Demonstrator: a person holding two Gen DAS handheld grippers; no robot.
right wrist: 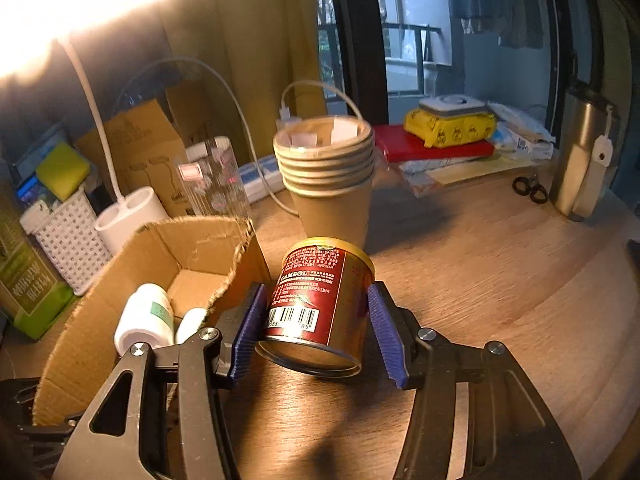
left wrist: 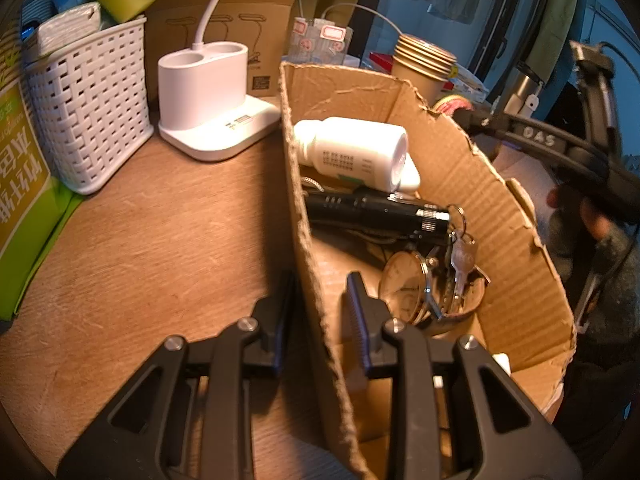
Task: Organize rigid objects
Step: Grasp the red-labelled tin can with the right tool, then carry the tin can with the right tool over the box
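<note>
An open cardboard box [left wrist: 500, 208] stands on the wooden table. In it lie a white pill bottle [left wrist: 352, 152], a black flashlight [left wrist: 376, 212], a watch [left wrist: 404, 288] and keys [left wrist: 460, 256]. My left gripper [left wrist: 318, 308] is shut on the box's left wall, one finger inside and one outside. In the right wrist view, my right gripper [right wrist: 317, 298] is shut on a red tin can [right wrist: 316, 300], which is tilted with its base showing, just right of the box [right wrist: 100, 300]. The pill bottle [right wrist: 146, 316] shows there too.
A stack of paper cups [right wrist: 328, 184] stands right behind the can. A white lamp base [left wrist: 212, 92] and a white basket [left wrist: 92, 112] sit left of the box. Further back are a clear container [right wrist: 216, 184], a metal flask [right wrist: 580, 160] and scissors [right wrist: 530, 190].
</note>
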